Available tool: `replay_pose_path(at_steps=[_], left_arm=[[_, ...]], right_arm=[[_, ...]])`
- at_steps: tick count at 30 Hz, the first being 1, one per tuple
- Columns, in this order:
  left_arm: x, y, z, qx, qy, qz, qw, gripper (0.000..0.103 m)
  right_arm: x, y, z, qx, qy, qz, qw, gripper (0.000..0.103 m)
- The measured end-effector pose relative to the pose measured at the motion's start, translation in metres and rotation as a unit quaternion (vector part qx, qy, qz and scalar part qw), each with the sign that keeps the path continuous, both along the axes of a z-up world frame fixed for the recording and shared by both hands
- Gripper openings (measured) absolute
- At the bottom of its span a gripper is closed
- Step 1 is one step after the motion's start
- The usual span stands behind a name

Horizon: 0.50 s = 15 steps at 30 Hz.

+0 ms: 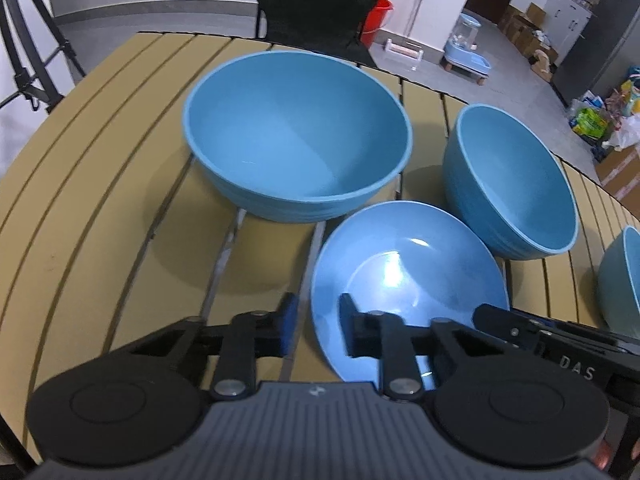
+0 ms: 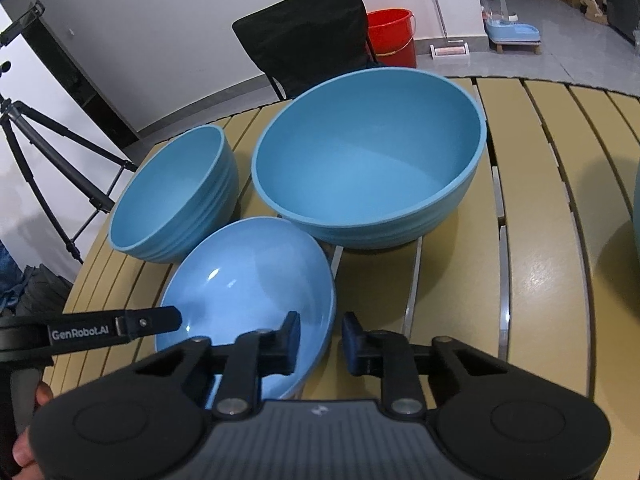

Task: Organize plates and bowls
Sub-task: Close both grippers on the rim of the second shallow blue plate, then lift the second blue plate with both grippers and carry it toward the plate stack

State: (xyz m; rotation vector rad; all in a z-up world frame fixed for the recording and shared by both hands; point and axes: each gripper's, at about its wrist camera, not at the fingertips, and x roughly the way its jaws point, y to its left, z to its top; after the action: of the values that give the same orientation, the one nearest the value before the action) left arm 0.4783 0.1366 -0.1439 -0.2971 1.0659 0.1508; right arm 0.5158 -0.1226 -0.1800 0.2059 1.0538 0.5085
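Note:
A glossy blue plate lies at the near side of the slatted tan table. My left gripper is shut on the plate's left rim, one finger inside the plate and one outside. At the opposite rim my right gripper is shut on it the same way. Each view also shows the other gripper's finger reaching over the plate. Behind the plate stand a large blue bowl and a medium blue bowl, both upright and empty.
Another blue bowl stands at the table's right side. A black chair sits behind the far table edge, with a red bucket beyond it. A tripod stands off the table's left.

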Motion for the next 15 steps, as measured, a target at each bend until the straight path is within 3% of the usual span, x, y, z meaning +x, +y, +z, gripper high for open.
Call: replay_pose_path(at_steps=[3, 8, 15], left_arm=[[0.0011, 0.0005, -0.0029, -0.003, 0.002, 0.000, 1.0000, 0.012], [0.0007, 0.0008, -0.0081, 0.001, 0.006, -0.002, 1.0000, 0.006], [-0.0010, -0.0020, -0.0085, 0.006, 0.004, -0.003, 1.0000, 0.006]], right_arm=[[0.0011, -0.0004, -0.0034, 0.003, 0.005, -0.004, 1.000, 0.011], [0.0012, -0.0015, -0.0049, 0.007, 0.004, -0.007, 1.000, 0.010], [0.0002, -0.0012, -0.0057, 0.010, 0.001, -0.009, 1.000, 0.009]])
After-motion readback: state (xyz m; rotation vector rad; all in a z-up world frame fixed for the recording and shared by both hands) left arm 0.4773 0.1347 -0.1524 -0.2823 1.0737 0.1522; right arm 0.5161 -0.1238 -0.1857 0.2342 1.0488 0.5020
